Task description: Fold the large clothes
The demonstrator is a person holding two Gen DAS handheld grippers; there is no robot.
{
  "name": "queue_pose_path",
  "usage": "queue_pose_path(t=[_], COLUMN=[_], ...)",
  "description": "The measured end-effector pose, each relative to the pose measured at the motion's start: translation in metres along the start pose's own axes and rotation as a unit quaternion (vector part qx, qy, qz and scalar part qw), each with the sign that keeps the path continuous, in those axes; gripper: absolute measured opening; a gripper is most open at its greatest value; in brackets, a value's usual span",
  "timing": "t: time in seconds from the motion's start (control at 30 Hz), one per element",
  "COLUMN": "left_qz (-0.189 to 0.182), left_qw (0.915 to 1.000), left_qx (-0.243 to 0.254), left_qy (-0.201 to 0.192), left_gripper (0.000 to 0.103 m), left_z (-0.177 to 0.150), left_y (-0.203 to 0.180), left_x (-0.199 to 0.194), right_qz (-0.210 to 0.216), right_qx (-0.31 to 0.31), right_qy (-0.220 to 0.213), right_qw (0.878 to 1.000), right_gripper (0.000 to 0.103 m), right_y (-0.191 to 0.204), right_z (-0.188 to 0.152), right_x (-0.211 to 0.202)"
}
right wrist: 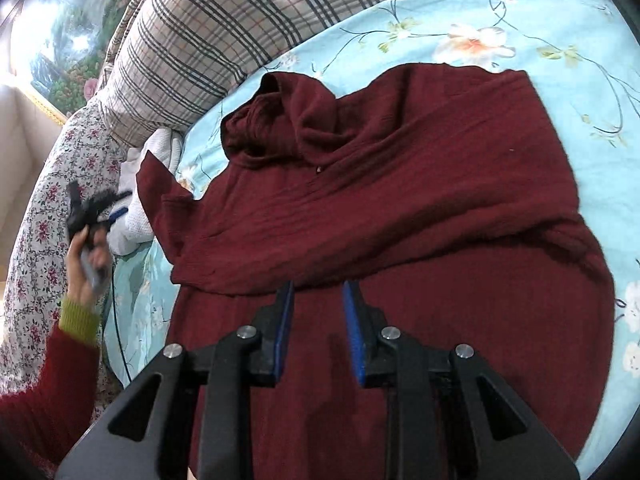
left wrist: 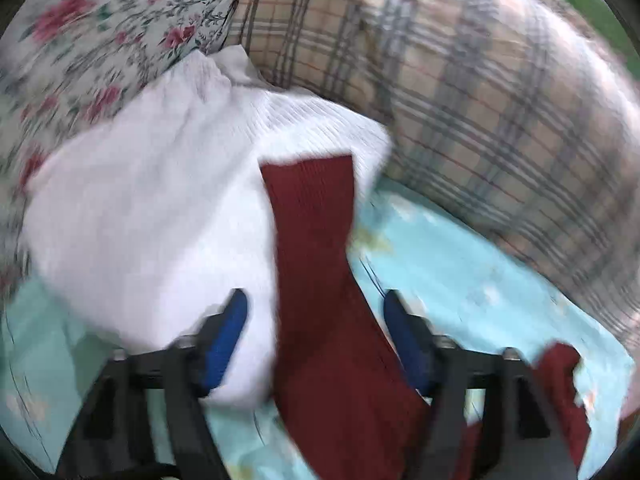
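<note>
since the maroon sweater (right wrist: 400, 208) is a soft ribbed knit spread over the blue floral bedsheet (right wrist: 520, 32), i judge it will drape and sag wherever i lift it, with no stiffness to carry a fold by itself. it looks fairly heavy for cloth, so a pinch on one thin layer may stretch rather than move the whole panel. its body lies across the middle of the bed, the collar bunched toward the plaid pillow (right wrist: 192, 60) at the head edge, and one sleeve (right wrist: 160, 200) reaches toward the side edge where the flower-print quilt (right wrist: 40, 208) lies.

my right gripper (right wrist: 318, 296) hovers over the lower body of the sweater, jaws parted and nothing between them. my left gripper (left wrist: 314, 312) has its jaws spread wide, released, with the sleeve (left wrist: 316, 248) running loosely between the blue pads (left wrist: 226, 332); i cannot tell whether cloth touches either pad, as that view is blurred. a white knit garment (left wrist: 152, 200) sits just beside the sleeve, against the quilt and pillow.

i would take hold at the cuff end and at the hem or shoulder seam, where the knit is doubled and less likely to slip. the risk i see is catching the white garment along with the sleeve.
</note>
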State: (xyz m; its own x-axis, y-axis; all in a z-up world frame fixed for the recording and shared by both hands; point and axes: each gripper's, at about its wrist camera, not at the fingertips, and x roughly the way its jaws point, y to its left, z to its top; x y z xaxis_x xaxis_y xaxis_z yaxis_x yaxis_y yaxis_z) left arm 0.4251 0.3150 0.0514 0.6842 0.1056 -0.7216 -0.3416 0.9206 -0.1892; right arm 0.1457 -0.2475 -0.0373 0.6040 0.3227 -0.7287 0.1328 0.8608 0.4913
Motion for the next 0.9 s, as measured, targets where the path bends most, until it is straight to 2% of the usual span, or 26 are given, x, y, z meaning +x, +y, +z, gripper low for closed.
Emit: queue_pose_path(t=[0.03, 0.07, 0.1, 0.13, 0.17, 0.23, 0.27, 0.43, 0.6, 0.67, 0.77, 0.83, 0.9], left_qz=[0.017, 0.014, -0.007, -0.013, -0.013, -0.016, -0.017, -0.066, -0.155, -0.193, -0.256, -0.313, -0.349], left_qw=[0.9998, 0.9999, 0.9997, 0.9994, 0.9994, 0.9998, 0.9998, 0.9968, 0.9856, 0.9784, 0.9643, 0.9483, 0.9345], left_qx=[-0.005, -0.008, -0.015, -0.022, -0.022, -0.006, -0.005, 0.001, 0.013, 0.028, 0.043, 0.048, 0.069], left_qy=[0.000, 0.004, 0.018, 0.023, 0.023, 0.014, 0.010, -0.045, -0.067, -0.070, -0.051, -0.016, 0.013], left_gripper=[0.073, 0.073, 0.073, 0.066, 0.044, 0.011, 0.007, 0.004, 0.004, 0.004, 0.004, 0.004, 0.004], left_z=[0.011, 0.018, 0.027, 0.030, 0.029, 0.028, 0.024, -0.001, -0.050, -0.077, -0.126, -0.169, -0.205], left_y=[0.003, 0.004, 0.009, 0.012, 0.010, 0.009, 0.007, 0.003, -0.029, -0.052, -0.091, -0.124, -0.157], left_x=[0.011, 0.020, 0.034, 0.042, 0.048, 0.053, 0.052, 0.008, -0.060, -0.087, -0.119, -0.133, -0.143], right_qz=[0.001, 0.001, 0.002, 0.002, 0.000, -0.001, -0.004, -0.003, 0.008, 0.013, 0.016, 0.019, 0.020], right_qx=[0.001, 0.001, 0.001, 0.000, 0.001, 0.002, 0.002, -0.002, -0.010, -0.008, -0.003, 0.004, 0.013], right_qy=[0.001, 0.003, 0.006, 0.010, 0.013, 0.017, 0.021, 0.024, 0.010, 0.001, -0.012, -0.020, -0.031], right_qw=[1.000, 1.000, 1.000, 1.000, 1.000, 1.000, 1.000, 1.000, 1.000, 1.000, 1.000, 1.000, 0.999], right_gripper=[0.026, 0.026, 0.026, 0.026, 0.026, 0.026, 0.026, 0.026, 0.026, 0.026, 0.026, 0.026, 0.026], right_y=[0.002, 0.003, 0.004, 0.005, 0.005, 0.006, 0.006, 0.009, 0.015, 0.016, 0.013, 0.010, 0.004], right_z=[0.000, 0.001, 0.002, 0.002, 0.003, 0.000, 0.000, -0.003, -0.006, -0.008, -0.011, -0.013, -0.015], right_x=[0.003, 0.005, 0.008, 0.011, 0.015, 0.018, 0.022, 0.025, 0.013, 0.006, -0.006, -0.013, -0.024])
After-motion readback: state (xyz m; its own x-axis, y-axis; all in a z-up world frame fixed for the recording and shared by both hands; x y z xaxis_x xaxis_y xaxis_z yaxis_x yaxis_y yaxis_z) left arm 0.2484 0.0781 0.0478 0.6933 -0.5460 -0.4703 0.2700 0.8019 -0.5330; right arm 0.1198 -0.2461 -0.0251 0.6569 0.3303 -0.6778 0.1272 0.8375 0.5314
